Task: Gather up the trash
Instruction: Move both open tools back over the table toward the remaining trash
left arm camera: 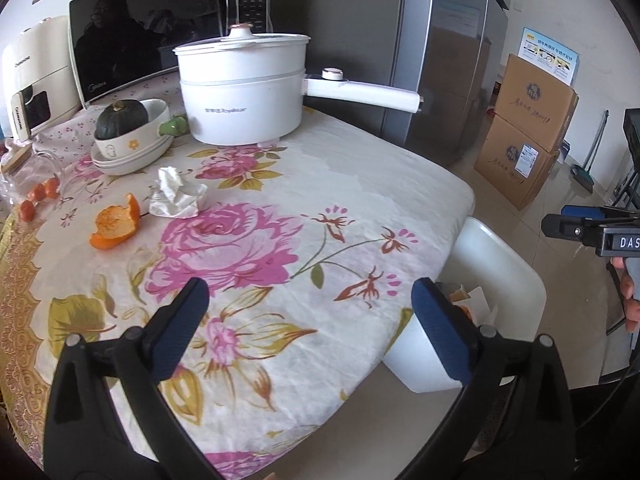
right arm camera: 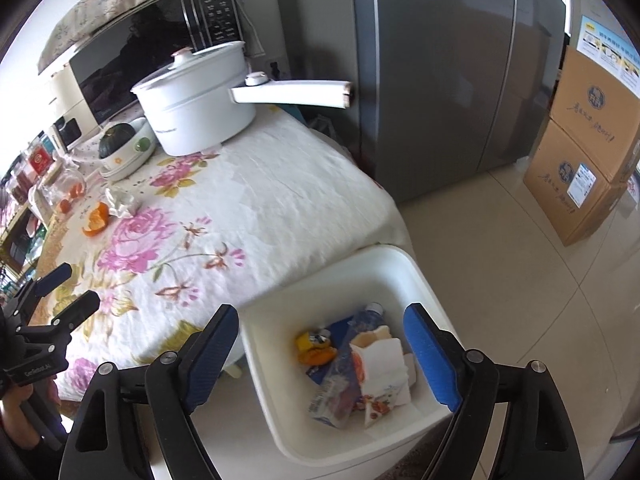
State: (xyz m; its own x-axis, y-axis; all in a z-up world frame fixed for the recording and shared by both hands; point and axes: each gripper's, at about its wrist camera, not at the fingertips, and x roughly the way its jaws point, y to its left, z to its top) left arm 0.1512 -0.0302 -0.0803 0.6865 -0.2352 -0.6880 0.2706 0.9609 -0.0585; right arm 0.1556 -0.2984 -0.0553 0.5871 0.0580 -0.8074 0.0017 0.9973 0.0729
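Observation:
A crumpled white tissue (left arm camera: 176, 194) and an orange peel (left arm camera: 116, 222) lie on the floral tablecloth (left arm camera: 280, 208) at the left; both also show in the right wrist view, the tissue (right arm camera: 122, 202) beside the peel (right arm camera: 96, 220). My left gripper (left arm camera: 310, 300) is open and empty above the table's near part. My right gripper (right arm camera: 320, 328) is open and empty above the white trash bin (right arm camera: 280, 308), which holds a plastic bottle, paper and wrappers. The bin (left arm camera: 500, 264) stands on the floor at the table's right corner.
A white electric pot (left arm camera: 244, 92) with a long handle stands at the back, next to a bowl with a green squash (left arm camera: 120, 120). A microwave (left arm camera: 140, 40), a grey fridge (right arm camera: 440, 72) and stacked cardboard boxes (right arm camera: 584, 152) stand behind. Small oranges (left arm camera: 38, 196) lie at the far left.

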